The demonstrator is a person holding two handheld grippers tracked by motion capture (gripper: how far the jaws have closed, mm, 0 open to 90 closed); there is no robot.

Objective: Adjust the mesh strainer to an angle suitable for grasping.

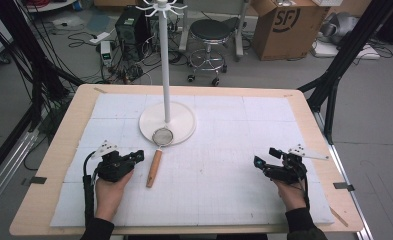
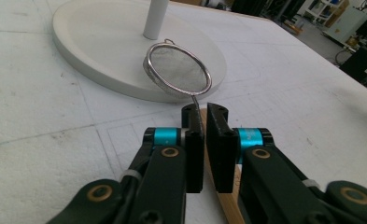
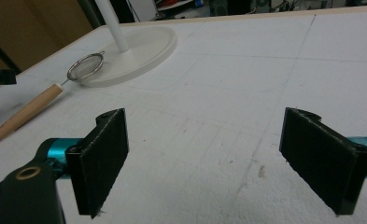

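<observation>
High view: round wire-mesh strainer (image 1: 162, 136), its wooden handle pointing back toward the person, lies just beside the left gripper (image 1: 137, 156), whose jaws have pinched nearly together above that handle.

The strainer (image 2: 179, 72) has fine grey metal mesh in a shiny wire rim, and its handle (image 1: 154, 168) is smooth, pale matt wood. The stand's base (image 2: 92, 42) looks like smooth matt white plastic or painted metal, and the mat (image 1: 224, 175) under it is a white, slightly rough, fibrous sheet on a light wood table (image 1: 59, 150). Both grippers, left (image 2: 204, 135) and right (image 3: 218, 158), are matt black plastic with glossy teal metal pieces, and their pads (image 3: 102, 158) look rough.
</observation>
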